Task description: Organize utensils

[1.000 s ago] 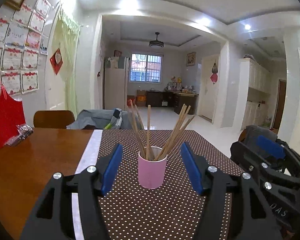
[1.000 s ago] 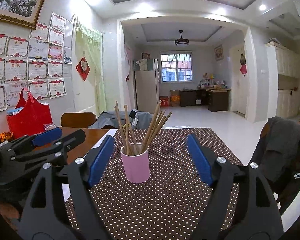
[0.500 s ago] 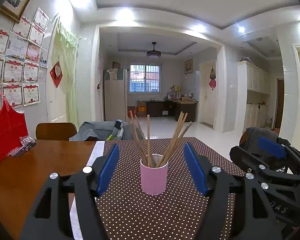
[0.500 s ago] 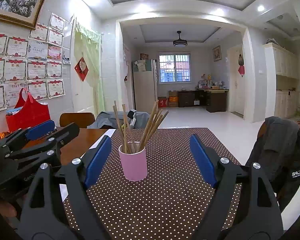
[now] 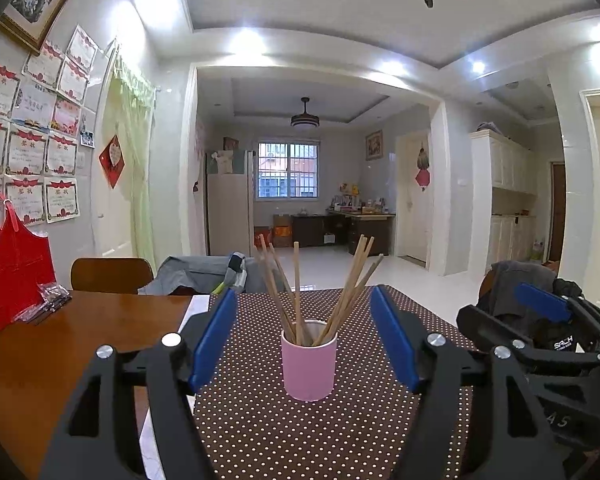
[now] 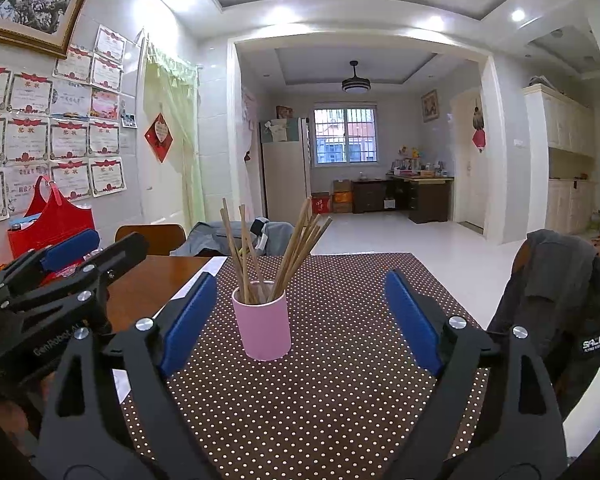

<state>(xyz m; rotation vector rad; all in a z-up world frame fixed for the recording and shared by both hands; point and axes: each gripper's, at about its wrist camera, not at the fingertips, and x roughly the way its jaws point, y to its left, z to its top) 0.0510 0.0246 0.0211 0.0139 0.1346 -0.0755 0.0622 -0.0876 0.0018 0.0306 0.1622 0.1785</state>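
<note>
A pink cup (image 5: 309, 360) stands upright on the brown dotted cloth (image 5: 340, 432), holding wooden chopsticks (image 5: 332, 288) that fan out above its rim. The left gripper (image 5: 304, 344) faces it at twelve o'clock — jaws spread and opening wider, blue pads (image 5: 214, 336) well clear of the cup, nothing gripped. The right gripper (image 6: 300, 320) also stands released and opening, the cup at about eleven o'clock — untouched between its fingers.
</note>
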